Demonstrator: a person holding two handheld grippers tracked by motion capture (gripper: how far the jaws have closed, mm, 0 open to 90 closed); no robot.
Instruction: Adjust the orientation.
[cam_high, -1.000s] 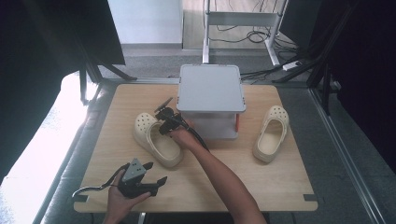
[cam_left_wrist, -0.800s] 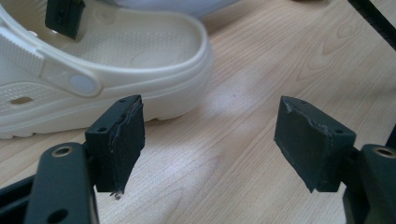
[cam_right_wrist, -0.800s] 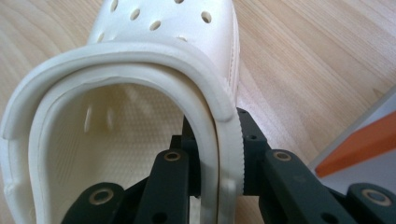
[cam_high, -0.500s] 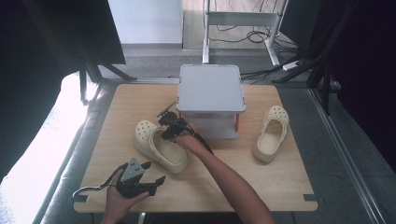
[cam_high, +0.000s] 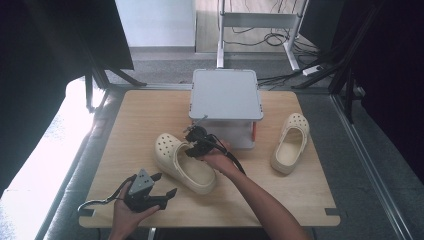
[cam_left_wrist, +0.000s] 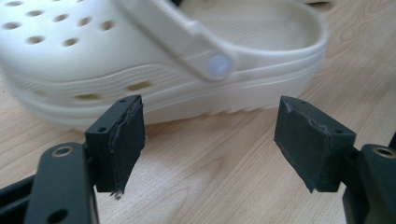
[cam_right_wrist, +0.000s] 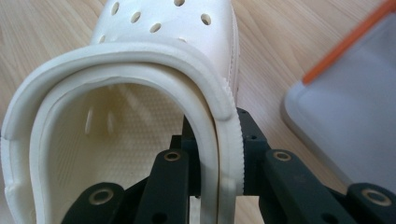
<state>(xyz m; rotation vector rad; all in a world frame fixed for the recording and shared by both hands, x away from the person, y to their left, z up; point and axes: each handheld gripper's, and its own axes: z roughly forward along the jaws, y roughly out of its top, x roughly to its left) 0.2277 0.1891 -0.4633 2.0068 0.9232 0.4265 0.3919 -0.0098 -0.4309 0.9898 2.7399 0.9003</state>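
Observation:
A cream clog (cam_high: 185, 162) lies at the table's middle, toe toward the far left. My right gripper (cam_high: 194, 146) is shut on its side wall near the heel opening. In the right gripper view the two jaws pinch the clog's rim (cam_right_wrist: 116, 140) at the right gripper's (cam_right_wrist: 217, 172) tips. My left gripper (cam_high: 165, 184) is held at the front left of the table, open and holding nothing. Its open pads (cam_left_wrist: 116, 140) face the side of the same clog (cam_left_wrist: 140, 60) a short way off. A second cream clog (cam_high: 290, 142) lies at the right.
A grey shelf unit (cam_high: 225, 95) with a flat top and orange trim stands at the table's far middle, just beyond the right gripper; its edge (cam_right_wrist: 345, 126) lies close beside the held clog. Dark stands and cables surround the table.
My right gripper has carried the gripped clog to the right and a little toward the front. The left gripper has stayed where it was.

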